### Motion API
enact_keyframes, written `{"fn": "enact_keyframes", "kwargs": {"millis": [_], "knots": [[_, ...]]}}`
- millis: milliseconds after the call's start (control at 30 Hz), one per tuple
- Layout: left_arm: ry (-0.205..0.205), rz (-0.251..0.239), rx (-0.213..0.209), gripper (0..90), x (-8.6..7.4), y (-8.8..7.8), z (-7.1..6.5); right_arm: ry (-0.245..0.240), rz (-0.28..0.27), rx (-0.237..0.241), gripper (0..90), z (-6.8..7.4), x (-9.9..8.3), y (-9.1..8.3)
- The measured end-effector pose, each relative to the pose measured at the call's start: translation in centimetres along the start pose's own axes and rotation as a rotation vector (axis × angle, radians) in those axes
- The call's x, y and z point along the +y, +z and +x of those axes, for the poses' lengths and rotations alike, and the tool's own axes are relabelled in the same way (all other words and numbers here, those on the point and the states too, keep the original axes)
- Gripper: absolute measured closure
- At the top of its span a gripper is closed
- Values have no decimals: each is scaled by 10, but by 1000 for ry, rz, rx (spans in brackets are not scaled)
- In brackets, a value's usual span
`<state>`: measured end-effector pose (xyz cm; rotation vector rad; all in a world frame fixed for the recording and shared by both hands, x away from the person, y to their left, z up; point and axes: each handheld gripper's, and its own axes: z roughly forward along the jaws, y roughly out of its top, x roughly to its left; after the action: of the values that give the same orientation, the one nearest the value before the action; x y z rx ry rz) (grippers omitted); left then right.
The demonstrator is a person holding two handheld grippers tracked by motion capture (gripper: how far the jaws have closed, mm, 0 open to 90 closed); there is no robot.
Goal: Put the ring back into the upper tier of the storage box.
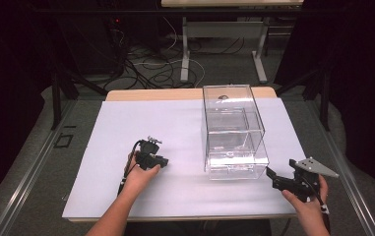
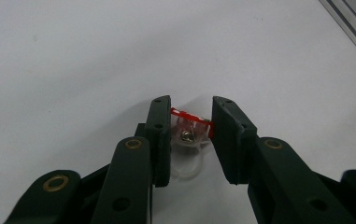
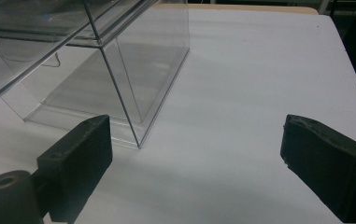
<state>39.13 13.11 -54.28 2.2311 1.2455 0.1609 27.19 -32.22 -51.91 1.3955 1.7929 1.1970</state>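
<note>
My left gripper (image 2: 190,135) is pinched on a small clear plastic piece (image 2: 188,135) with a red strip along its top and a metal screw at its middle. The piece sits right between the two black pads, low on the white table cover (image 2: 96,60), and both pads press against its sides; its rounded clear lower edge pokes out beneath them toward me. In the high view that gripper (image 1: 161,161) rests left of the table's middle, in my left hand (image 1: 138,178).

My right gripper (image 3: 196,158) stands wide, with nothing between its jaws but white cover. It points at the near corner of the clear plastic box (image 3: 119,70), which lies just ahead and to the left of it, apart from both pads. From above, this gripper (image 1: 273,178) sits at the table's right front, just right of the box's front corner.

I count one small piece, one clear box (image 1: 232,132) and two grippers. The box has an inner shelf and stands right of centre, well apart from the left gripper. Between piece and box is bare cover.
</note>
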Motion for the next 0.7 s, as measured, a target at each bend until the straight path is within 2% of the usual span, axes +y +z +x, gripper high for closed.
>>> {"fn": "enact_keyframes", "kwargs": {"millis": [167,567,667,700], "knots": [[-14,-6,15,697,-1,-1,-1,1,0,3,87,0,0,0],[-17,-24,1,703,-2,-1,0,3,6,3,88,0,0,0],[-48,-29,-3,703,-3,-1,-2,4,9,6,88,0,-1,0],[-24,-29,-2,703,-2,-1,0,5,8,3,89,0,-1,0]]}}
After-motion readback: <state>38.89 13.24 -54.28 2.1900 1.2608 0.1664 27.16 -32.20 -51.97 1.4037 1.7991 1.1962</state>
